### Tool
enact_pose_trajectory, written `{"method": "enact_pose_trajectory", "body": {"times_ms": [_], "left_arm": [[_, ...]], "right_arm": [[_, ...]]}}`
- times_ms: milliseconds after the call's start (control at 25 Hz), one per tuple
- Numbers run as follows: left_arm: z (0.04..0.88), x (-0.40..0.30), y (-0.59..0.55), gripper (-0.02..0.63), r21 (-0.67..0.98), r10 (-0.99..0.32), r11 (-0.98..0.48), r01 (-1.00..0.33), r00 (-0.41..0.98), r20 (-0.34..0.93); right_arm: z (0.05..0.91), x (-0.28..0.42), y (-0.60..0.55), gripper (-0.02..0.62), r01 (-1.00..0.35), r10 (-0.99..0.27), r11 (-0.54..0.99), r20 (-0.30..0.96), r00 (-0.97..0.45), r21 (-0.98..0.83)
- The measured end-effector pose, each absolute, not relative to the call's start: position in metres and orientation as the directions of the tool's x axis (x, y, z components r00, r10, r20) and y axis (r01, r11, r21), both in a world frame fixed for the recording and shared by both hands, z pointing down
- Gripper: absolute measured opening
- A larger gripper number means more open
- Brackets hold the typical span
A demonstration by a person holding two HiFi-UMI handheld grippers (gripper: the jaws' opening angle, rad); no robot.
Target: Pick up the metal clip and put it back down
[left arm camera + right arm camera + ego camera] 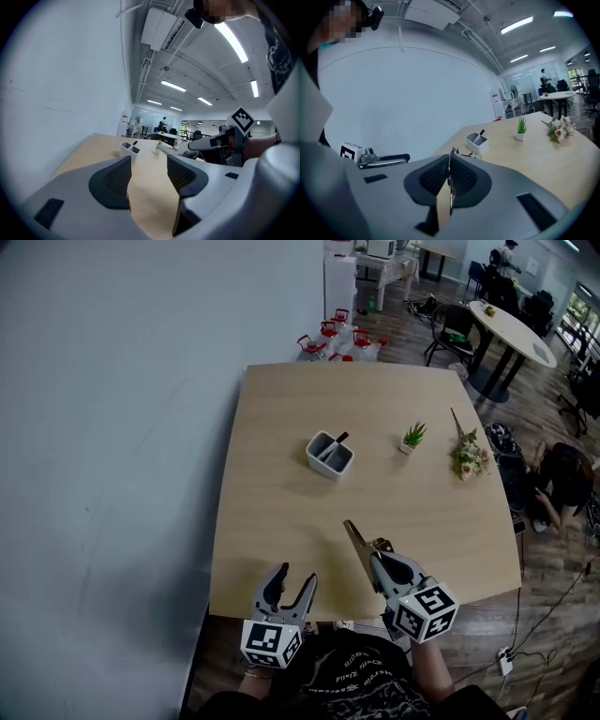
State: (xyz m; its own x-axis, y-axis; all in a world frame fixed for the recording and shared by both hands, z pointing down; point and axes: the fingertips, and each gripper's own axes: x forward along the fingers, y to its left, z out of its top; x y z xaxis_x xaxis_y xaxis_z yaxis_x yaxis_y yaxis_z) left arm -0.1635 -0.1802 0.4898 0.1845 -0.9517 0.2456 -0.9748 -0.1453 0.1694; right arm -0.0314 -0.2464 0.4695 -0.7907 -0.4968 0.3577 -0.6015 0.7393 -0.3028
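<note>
My right tongs (448,164) are squeezed tight on the metal clip (453,151). My left tongs (149,176) are wide, holding nothing, by the table (281,427) edge.

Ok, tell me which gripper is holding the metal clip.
The right gripper: its jaws are shut on the metal clip, which pokes out past the pads. The left gripper has its jaws apart with nothing between them.

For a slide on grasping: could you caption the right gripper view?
Right hand-held gripper shut on the metal clip over a wooden table, white holder and potted plant beyond.
</note>
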Motion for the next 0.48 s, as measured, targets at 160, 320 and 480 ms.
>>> {"method": "enact_pose_trajectory", "body": {"times_ms": [160,320,480], "left_arm": [[0.489,-0.144,-0.192,0.242,0.167,-0.939,-0.212,-0.963,0.248,0.238],[0.488,-0.125,-0.201,0.242,0.167,-0.924,-0.276,-0.947,0.309,0.227],[0.487,-0.111,-0.207,0.242,0.165,-0.911,-0.319,-0.933,0.350,0.219]], "right_arm": [[0.468,-0.005,-0.239,0.023,-0.659,-0.560,0.703,0.364,-0.744,-0.266],[0.476,0.018,-0.232,0.023,-0.697,-0.586,0.665,0.391,-0.710,-0.269],[0.477,0.032,-0.228,0.023,-0.718,-0.604,0.644,0.401,-0.689,-0.264]]}}
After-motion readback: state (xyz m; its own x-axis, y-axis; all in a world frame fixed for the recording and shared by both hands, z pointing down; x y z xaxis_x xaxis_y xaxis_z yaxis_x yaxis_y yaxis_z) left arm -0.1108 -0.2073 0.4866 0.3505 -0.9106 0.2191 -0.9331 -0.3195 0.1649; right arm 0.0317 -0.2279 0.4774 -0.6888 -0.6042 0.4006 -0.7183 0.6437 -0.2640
